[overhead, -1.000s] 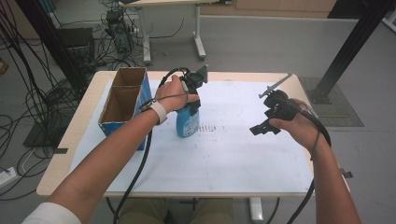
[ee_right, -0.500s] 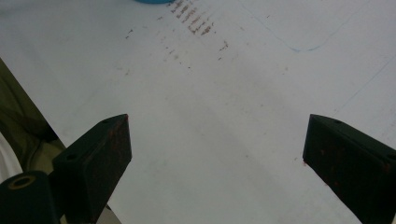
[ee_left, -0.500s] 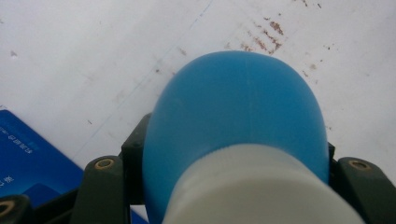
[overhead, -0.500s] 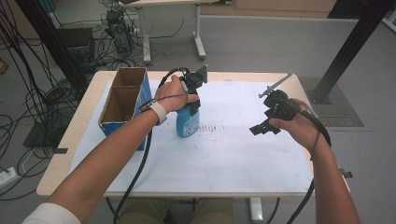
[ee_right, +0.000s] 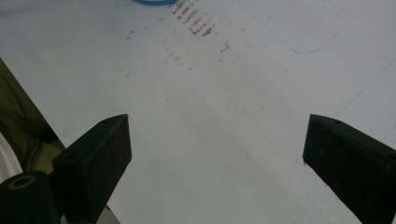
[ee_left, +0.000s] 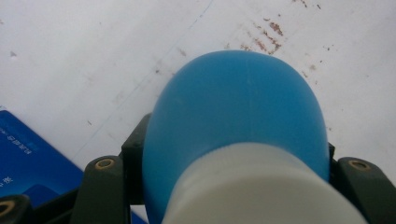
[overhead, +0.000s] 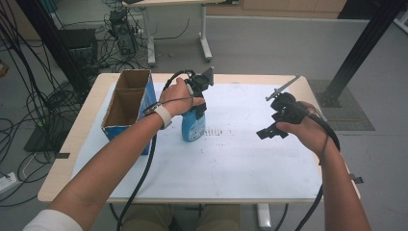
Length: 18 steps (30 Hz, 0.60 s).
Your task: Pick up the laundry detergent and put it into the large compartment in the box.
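Observation:
A blue bottle [overhead: 193, 126] with a white cap [ee_left: 261, 186] stands upright on the white sheet [overhead: 231, 159], just right of the box. My left gripper [overhead: 195, 107] is shut on the bottle's top from above; in the left gripper view the jaws clamp both sides of the bottle [ee_left: 233, 107] at the neck. My right gripper [overhead: 270, 127] hovers over the right part of the sheet, apart from the bottle. Its jaws stand wide open with nothing between them [ee_right: 217, 154], only bare sheet below.
An open cardboard box [overhead: 126, 103] with blue sides stands at the table's left, close to the bottle; its blue wall [ee_left: 28, 154] shows beside the left jaws. Faint reddish marks [ee_right: 191, 21] dot the sheet. Cables and a desk frame lie on the floor beyond.

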{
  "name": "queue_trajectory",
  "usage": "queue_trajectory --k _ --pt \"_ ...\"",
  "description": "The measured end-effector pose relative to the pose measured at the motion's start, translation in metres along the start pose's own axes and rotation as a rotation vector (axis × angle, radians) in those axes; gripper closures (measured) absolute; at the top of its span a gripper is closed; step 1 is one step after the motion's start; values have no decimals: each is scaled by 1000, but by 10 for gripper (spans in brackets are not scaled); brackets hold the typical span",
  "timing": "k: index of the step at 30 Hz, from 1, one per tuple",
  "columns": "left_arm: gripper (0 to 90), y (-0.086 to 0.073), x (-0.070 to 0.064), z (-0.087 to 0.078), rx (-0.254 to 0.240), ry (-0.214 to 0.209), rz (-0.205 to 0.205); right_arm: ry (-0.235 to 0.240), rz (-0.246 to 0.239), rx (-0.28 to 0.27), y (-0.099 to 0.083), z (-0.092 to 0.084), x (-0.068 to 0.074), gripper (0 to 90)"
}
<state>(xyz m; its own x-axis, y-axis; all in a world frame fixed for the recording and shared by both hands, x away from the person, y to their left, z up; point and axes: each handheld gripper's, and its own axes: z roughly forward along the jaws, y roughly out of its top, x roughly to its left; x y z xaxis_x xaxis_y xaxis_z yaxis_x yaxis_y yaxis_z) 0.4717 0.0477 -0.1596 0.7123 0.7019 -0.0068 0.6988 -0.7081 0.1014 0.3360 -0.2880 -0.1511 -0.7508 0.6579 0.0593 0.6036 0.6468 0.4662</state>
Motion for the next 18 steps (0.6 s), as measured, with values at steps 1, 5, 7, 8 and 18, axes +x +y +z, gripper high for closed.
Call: queue_trajectory --k 1,5,7,8,18 --pt "393 0 0 0 -1 -2 -1 0 2 2 0 0 0 78" --pt "393 0 0 0 1 -1 2 0 4 2 0 0 0 78" --pt "393 0 0 0 0 -2 1 -1 2 3 0 0 0 78" --pt "393 0 0 0 0 -2 1 -1 2 3 0 0 0 78" --pt "394 -2 1 0 -6 -5 -2 5 2 6 1 1 0 78"
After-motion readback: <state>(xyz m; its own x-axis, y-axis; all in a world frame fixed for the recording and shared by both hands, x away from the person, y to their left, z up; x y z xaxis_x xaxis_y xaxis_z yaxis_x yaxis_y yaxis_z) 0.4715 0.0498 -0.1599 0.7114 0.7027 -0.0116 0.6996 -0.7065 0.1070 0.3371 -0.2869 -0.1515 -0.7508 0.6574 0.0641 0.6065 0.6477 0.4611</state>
